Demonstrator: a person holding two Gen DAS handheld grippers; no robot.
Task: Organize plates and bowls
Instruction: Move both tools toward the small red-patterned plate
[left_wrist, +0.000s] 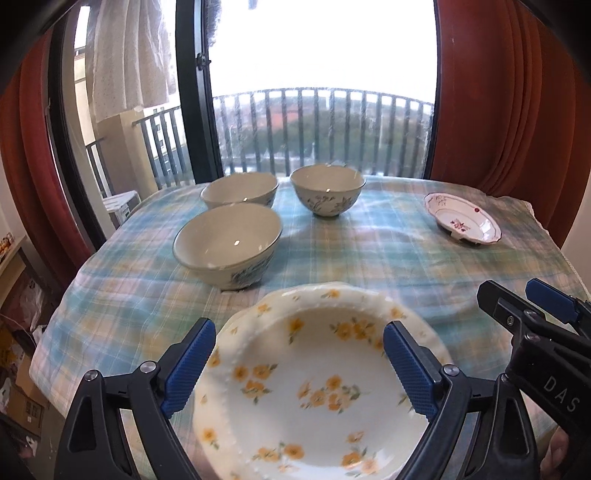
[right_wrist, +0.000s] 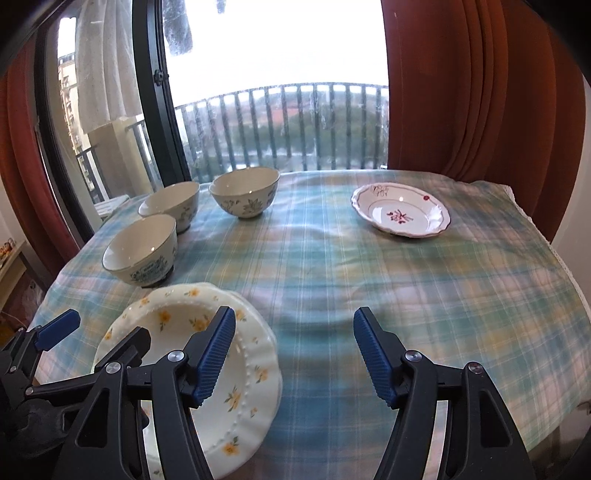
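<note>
While spread wide, left claw (left_wrist: 299, 363) straddling the yellow-flowered plate (left_wrist: 314, 384); right claw (right_wrist: 294, 356) released just beside.

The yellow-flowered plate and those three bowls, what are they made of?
Yellow-flowered plate: probably glazed ceramic or porcelain, glossy white with a beaded rim and printed flowers. Three bowls: likely glazed ceramic too, with shiny highlights inside and painted patterns outside.
</note>
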